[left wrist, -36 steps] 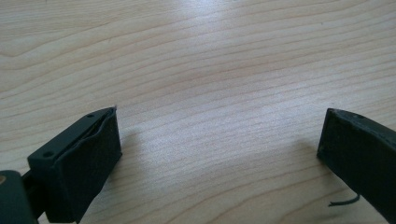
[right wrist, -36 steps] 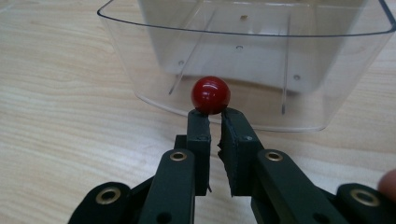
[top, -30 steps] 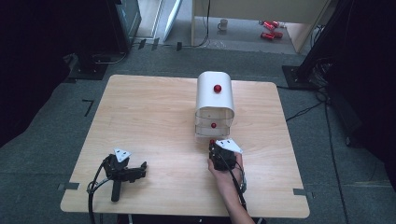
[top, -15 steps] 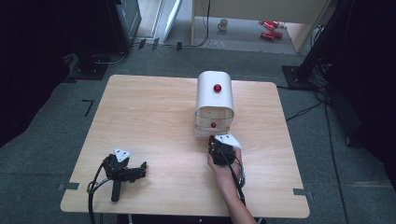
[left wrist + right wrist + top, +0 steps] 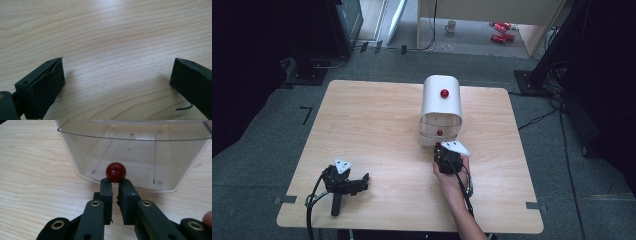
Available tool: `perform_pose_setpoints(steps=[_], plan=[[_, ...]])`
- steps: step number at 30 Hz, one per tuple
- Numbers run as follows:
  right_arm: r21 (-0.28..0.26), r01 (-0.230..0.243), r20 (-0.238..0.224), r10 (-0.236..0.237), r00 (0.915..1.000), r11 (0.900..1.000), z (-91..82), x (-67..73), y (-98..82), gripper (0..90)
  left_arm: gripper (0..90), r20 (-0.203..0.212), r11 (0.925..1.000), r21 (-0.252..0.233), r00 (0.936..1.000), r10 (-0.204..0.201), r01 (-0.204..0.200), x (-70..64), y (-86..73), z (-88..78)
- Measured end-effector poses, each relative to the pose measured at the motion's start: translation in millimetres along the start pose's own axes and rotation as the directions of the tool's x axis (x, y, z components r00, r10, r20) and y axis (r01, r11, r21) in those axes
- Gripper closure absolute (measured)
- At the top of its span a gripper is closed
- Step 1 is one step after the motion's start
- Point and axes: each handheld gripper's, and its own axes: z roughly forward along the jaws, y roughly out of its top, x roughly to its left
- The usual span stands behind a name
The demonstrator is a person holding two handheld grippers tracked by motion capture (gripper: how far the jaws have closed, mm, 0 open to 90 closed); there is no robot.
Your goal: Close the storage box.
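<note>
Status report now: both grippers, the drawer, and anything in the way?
Right gripper shut on red knob of bottom drawer, drawer pulled out. Left gripper open, lying on table. Nothing in the way.

Right gripper point(image 5: 440, 148) — held in the person's right hand point(image 5: 451, 167), whose forearm enters from the bottom edge of the high view and runs up and slightly left. The gripper points away from the person, its grey three-cornered plate on top and its cable trailing back along the wrist. In the right gripper view point(image 5: 115, 185) the two black jaws stand nearly together, a narrow slit between the pads, their tips pinched on the stem behind a red drawer knob point(image 5: 115, 171). A fingertip shows at that view's lower right corner.

Left gripper point(image 5: 343, 179) — lying unheld, jaws spread wide apart in the left gripper view point(image 5: 117, 75).
</note>
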Motion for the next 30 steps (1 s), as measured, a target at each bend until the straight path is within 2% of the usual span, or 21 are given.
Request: perform_pose_setpoints(steps=[21, 26, 30], plan=[[0.025, -0.001, 0.001, 0.001, 1.0000, 1.000, 11.4, -4.6, -7.6, 81.3, 0.0, 0.000, 1.0000, 0.000, 1.0000, 0.000, 0.000, 0.0, 0.0, 0.0], [0.024, 0.000, -0.008, 0.000, 1.0000, 1.000, 7.1, -8.9, -10.0, 77.0, 0.0, 0.000, 1.0000, 0.000, 1.0000, 0.000, 0.000, 0.0, 0.0, 0.0], [0.042, 0.016, -0.037, -0.015, 0.9992, 0.999, -1.6, -16.8, -14.2, 66.9, 0.0, 0.000, 1.0000, 0.000, 1.0000, -0.001, 0.001, 0.0, 0.0, 0.0]])
